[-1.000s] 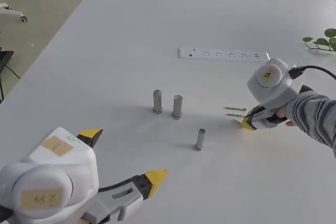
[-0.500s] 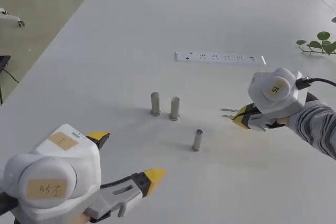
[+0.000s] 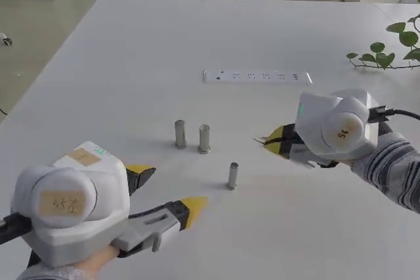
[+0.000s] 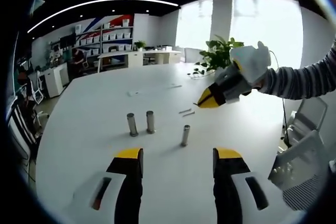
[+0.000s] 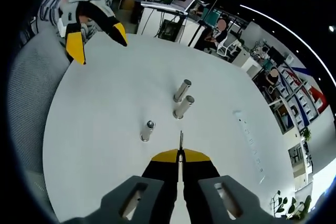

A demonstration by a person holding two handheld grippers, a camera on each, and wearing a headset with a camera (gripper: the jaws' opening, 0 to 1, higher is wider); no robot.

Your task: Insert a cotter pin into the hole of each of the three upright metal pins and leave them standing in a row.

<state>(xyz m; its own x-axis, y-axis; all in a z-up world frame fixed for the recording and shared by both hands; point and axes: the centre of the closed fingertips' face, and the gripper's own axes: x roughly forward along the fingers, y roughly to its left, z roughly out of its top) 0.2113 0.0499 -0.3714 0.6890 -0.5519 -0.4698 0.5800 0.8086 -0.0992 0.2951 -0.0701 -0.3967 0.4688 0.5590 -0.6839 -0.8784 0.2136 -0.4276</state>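
Lifted off the bench (image 3: 131,83) since a second ago, the right gripper (image 3: 270,141) hangs above it, jaws closed on one cotter pin (image 5: 181,141) whose thin shank sticks out past the tips. Ahead of those tips stand three upright pins: the lone metal pin (image 3: 233,176) nearest, between both grippers, then the middle metal pin (image 3: 205,139) and the far metal pin (image 3: 180,134) side by side. The left gripper (image 3: 167,189) hovers with its jaws wide apart, holding nothing. Spare cotter pins (image 4: 185,112) lie on the bench under the right gripper.
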